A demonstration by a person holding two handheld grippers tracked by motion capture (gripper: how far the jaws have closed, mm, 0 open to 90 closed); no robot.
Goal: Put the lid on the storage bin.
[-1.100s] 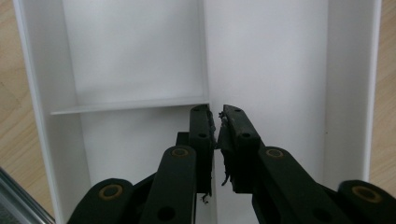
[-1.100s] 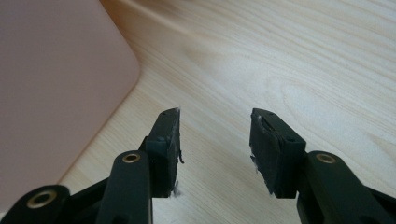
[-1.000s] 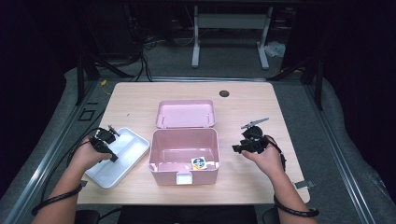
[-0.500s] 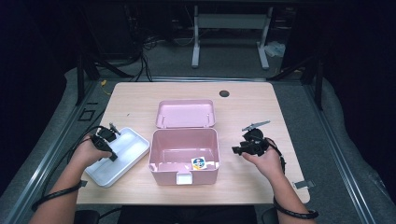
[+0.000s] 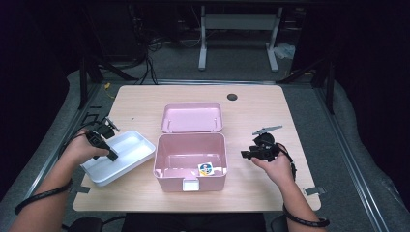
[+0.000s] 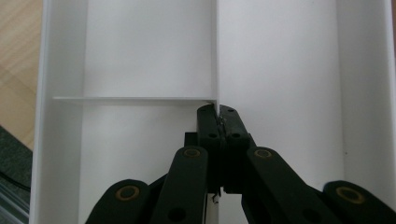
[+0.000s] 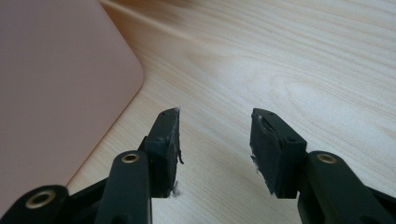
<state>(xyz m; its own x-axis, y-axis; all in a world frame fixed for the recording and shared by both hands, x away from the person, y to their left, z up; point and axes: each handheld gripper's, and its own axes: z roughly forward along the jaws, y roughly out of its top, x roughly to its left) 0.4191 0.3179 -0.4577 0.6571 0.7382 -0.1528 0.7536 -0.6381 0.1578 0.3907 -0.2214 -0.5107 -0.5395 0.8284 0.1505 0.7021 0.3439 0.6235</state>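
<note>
Left gripper (image 6: 218, 122) pinches white tray (image 5: 140, 141) wall | right gripper (image 7: 215, 140) wide, empty | lift tray level into pink box (image 5: 159, 164)

Wooden table (image 5: 145, 104): pink box (image 5: 189, 155) centre, pink lid (image 5: 192, 117) behind, white tray (image 5: 126, 151) left.

And the left tongs (image 6: 218, 122) finish clamping onto the white tray's (image 5: 129, 145) inner divider (image 6: 217, 56) and lift, the tray's end toward seven o'clock coming up off the counter (image 5: 290, 116) and tilting.
</note>
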